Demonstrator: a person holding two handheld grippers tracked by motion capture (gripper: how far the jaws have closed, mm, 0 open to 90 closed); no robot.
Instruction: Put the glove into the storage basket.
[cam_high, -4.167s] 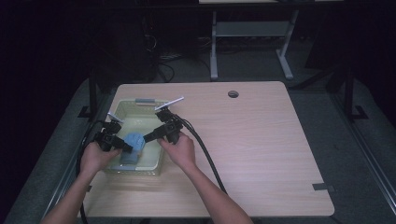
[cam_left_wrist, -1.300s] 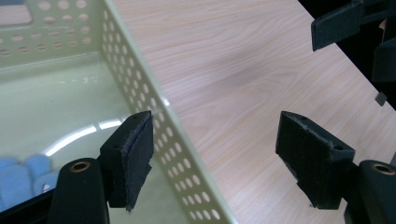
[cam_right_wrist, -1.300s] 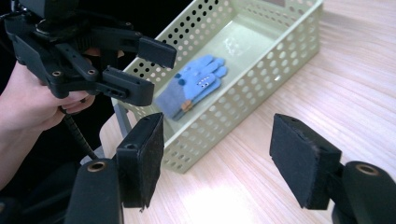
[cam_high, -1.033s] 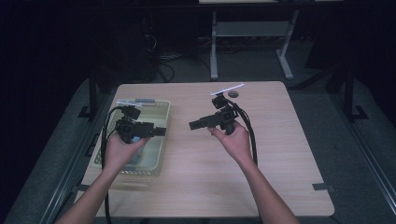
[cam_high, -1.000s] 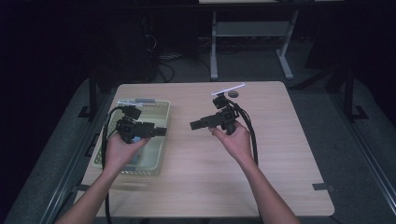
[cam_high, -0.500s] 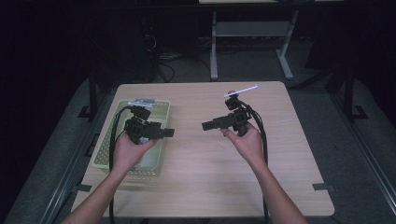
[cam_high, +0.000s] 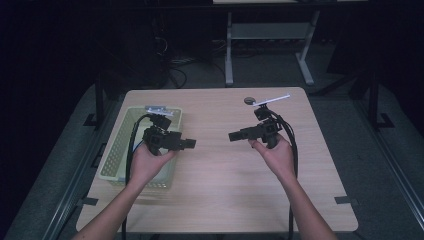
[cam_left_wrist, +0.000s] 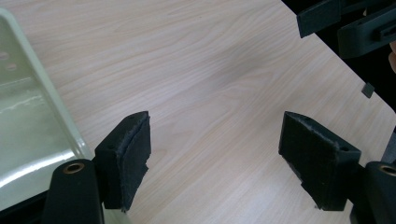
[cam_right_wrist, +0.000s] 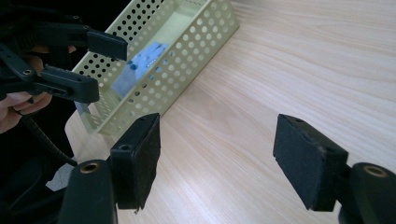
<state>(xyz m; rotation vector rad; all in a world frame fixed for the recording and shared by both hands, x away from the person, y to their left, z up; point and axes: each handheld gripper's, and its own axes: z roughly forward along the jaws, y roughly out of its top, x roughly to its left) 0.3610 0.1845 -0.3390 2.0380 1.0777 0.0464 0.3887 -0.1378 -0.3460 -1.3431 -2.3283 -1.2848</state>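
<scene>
A pale green perforated basket (cam_high: 122, 142) stands at the table's left side, also seen as the basket (cam_right_wrist: 196, 44) in the right gripper view. A blue cloth (cam_right_wrist: 140, 63) lies inside it. My left gripper (cam_high: 190, 144) is held above the basket's right edge, pointing right, open and empty, jaws wide in the left gripper view (cam_left_wrist: 215, 161). My right gripper (cam_high: 234, 135) is held over the table's middle right, pointing left toward the other, open and empty (cam_right_wrist: 217, 161). The two grippers face each other with a gap between them.
The light wooden table (cam_high: 220, 200) has bare room in the middle and front. A dark round cable hole (cam_high: 249, 100) sits near the far edge. Cables trail from both grippers. A metal stand (cam_high: 265, 35) is on the dark floor beyond the table.
Both grippers left the basket, letting go of the blue cloth that now lies inside. They rose and moved apart; in the last second both drifted rightward over the table.
</scene>
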